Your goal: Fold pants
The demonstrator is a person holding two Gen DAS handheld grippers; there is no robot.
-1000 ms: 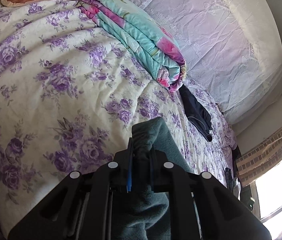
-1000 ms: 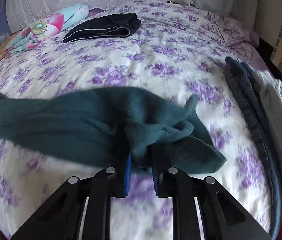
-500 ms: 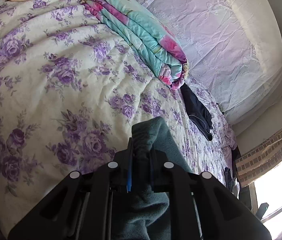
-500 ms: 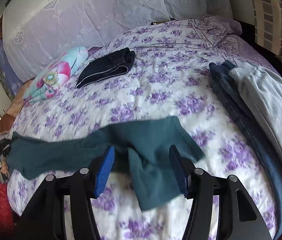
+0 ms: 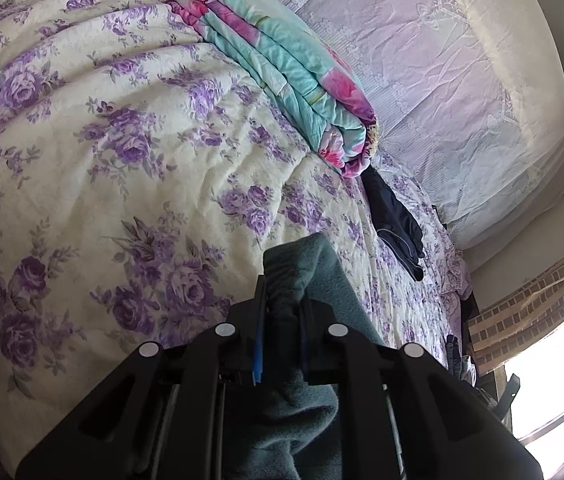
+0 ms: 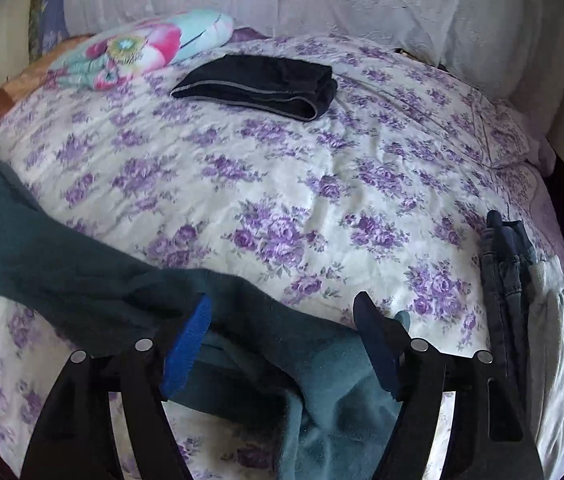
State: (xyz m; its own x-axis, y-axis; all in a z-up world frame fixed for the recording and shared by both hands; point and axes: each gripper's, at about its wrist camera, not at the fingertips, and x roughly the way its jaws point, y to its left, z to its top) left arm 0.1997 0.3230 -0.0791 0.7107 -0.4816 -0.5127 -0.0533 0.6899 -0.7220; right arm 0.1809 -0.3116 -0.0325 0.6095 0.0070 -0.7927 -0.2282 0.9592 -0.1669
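The bed [image 6: 321,168], under a quilt printed with purple roses, carries everything here. A folded floral blanket [image 5: 289,68] lies near its head, a folded black garment [image 6: 258,88] just below it, and a stack of jeans [image 6: 505,264] with a pale grey garment [image 6: 553,320] along the right edge. The teal fleece pants [image 6: 82,280] stretch across the near side of the bed, one end lifted toward the left, the other lying slack beneath the right gripper [image 6: 282,344].

The left gripper [image 5: 282,312] has its jaws nearly closed, pinching a bunch of the teal fleece between the pads. The right gripper's jaws have just been opening and now stand wide apart; fleece lies below and between them, but neither pad presses on it, so that end looks released.

The step in hand appears to be re-gripping for a fold. To do it well, the left gripper should keep its end taut and steady while the right picks a clean edge, rather than a bunched lump. Thick fleece slips and doubles easily; taking both layers squarely should keep the legs aligned.
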